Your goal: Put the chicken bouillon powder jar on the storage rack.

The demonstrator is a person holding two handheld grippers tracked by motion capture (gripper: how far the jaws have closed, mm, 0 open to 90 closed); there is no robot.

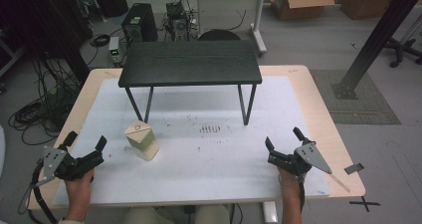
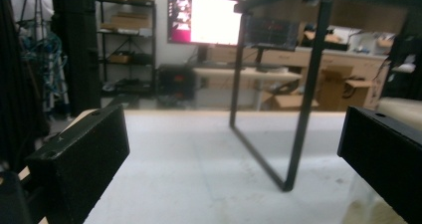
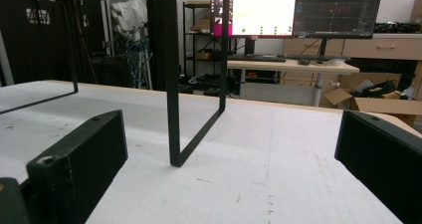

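A: Where does the carton (image 1: 142,140) sit?

B: On the white sheet (image 1: 214,159) over the bench (image 1: 318,119), just in front of the left legs of the small black stand (image 1: 190,63), tilted a little; the left tongs (image 1: 87,143) are near it and the right tongs (image 1: 283,139) are well apart from it, at the other side.

A: And the tongs themselves?

B: Both released, jaws spread wide, nothing between them; each rests low by the near edge of the bench.

A: What could go wrong from here?

B: I judge the carton light and tall for its base; a jaw that meets it off-centre could tip it or push it under the stand; a hard squeeze could dent its sides; a reach from the left could also knock the stand's thin leg (image 2: 303,94), which stands close in the left gripper view.

A: The surface?

B: The sheet is scuffed and speckled with dark marks, so it may drag on the carton a bit; pale wood shows round its border.

A: The room?

B: A workshop; monitors (image 3: 263,10), shelves, cardboard boxes, a computer tower and loose cables on a grey floor.
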